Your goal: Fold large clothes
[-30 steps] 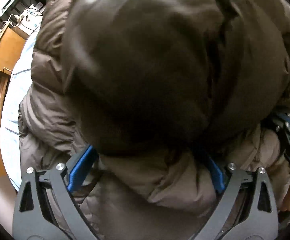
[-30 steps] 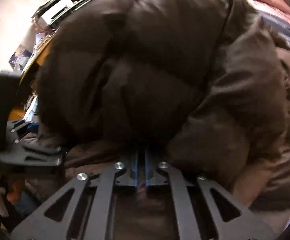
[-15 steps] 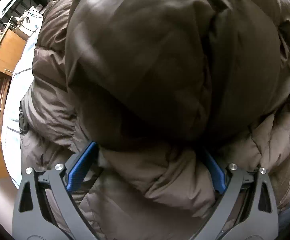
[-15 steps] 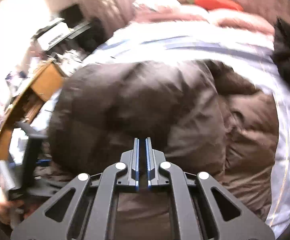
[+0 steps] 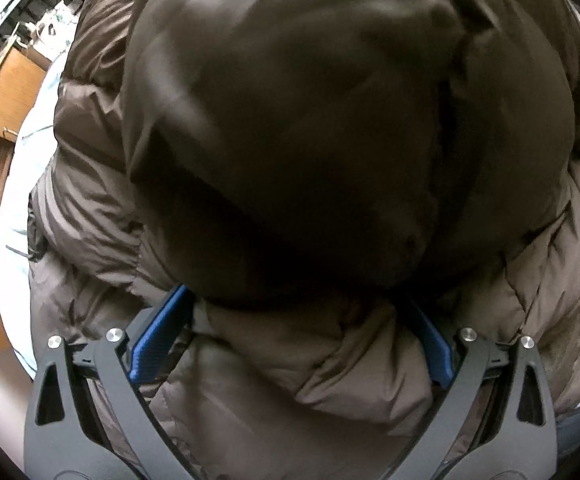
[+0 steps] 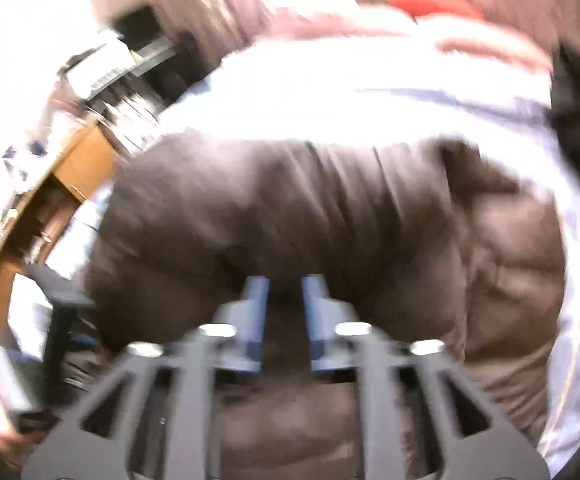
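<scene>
A large brown puffer jacket (image 5: 309, 140) lies bunched on the bed and fills the left wrist view. My left gripper (image 5: 297, 320) is open wide, its blue pads on either side of a fold of the jacket, pressed into it. In the blurred right wrist view the jacket (image 6: 309, 208) lies below my right gripper (image 6: 284, 296), whose jaws stand slightly apart with nothing between them, lifted above the jacket. The left gripper's dark body (image 6: 62, 312) shows at the left edge.
A pale striped bed sheet (image 6: 369, 92) lies under the jacket. A wooden desk (image 5: 6, 92) with clutter stands left of the bed. Pink and red bedding (image 6: 429, 4) lies at the far end. A dark object (image 6: 577, 96) is at the right.
My right gripper let go of the jacket, lifted back and away from it, and its jaws have parted slightly. My left gripper stays open, pressed on the jacket.
</scene>
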The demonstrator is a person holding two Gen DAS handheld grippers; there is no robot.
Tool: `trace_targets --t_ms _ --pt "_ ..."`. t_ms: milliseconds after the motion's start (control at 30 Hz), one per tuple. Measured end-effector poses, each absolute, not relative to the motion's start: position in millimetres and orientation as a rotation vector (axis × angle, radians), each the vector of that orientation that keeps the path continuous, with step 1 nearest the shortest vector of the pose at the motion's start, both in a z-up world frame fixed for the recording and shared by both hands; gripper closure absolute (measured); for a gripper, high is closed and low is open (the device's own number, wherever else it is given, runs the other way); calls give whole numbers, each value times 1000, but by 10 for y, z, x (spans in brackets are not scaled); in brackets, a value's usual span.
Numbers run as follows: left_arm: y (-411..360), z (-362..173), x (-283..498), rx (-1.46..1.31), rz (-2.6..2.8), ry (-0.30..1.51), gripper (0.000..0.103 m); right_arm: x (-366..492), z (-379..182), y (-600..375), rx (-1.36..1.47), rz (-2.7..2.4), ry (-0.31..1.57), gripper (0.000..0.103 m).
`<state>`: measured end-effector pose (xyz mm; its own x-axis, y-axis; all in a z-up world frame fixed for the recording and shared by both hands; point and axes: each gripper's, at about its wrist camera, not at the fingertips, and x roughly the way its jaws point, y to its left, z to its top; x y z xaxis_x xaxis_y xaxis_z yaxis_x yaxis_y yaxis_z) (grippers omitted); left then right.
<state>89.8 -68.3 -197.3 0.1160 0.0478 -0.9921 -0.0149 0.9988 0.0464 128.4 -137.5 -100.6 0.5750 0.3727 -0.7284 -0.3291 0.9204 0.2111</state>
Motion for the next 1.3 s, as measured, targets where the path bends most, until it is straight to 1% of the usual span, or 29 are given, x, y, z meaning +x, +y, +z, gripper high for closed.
trace_targets --t_ms 33,133,167,200,233,300,400,467,600,767,900,967,1000,1100,1167,1300 --pt "-661 -1981 903 13 45 1461 2 1259 -899 -1344 34 425 838 21" --pt "-634 -1975 907 31 43 1465 2 1335 -725 -1075 -59 476 812 22" --pt "-626 -1975 911 31 43 1465 2 1424 -753 -989 -76 463 819 25" --pt "-622 -1977 905 30 44 1464 2 1548 -808 -920 -68 475 832 38" --pt "-619 -1980 901 29 43 1464 2 1740 -904 -890 -46 491 854 45" --pt "-586 -1975 917 24 39 1463 2 2007 -1135 -797 10 472 934 45" --pt "-537 -1878 958 5 33 1448 2 2138 -1519 -555 -89 394 981 43" --pt "-515 -1861 970 3 36 1440 2 2115 -1659 -411 -144 377 983 41" --pt "-469 -1864 972 -5 38 1434 2 2105 -1785 -476 -121 394 977 39" --pt "-431 -1873 934 5 35 1433 2 2041 -1967 -511 -132 392 908 39" --pt "-459 -1879 920 -3 43 1448 2 2008 -1935 -453 -175 368 902 38" --pt "-496 -1879 940 -11 45 1455 2 2006 -1805 -531 -139 379 904 38" --pt "-506 -1865 955 -18 44 1455 2 1915 -1659 -650 -90 380 873 38" --pt "-434 -1785 939 -44 53 1436 2 1557 -1364 -1048 1 344 739 20" --pt "-357 -1621 928 -65 78 1377 2 1394 -1374 -1277 5 299 752 20" --pt "-261 -1101 936 -23 131 1132 2 1065 -1515 -1714 47 308 859 20"
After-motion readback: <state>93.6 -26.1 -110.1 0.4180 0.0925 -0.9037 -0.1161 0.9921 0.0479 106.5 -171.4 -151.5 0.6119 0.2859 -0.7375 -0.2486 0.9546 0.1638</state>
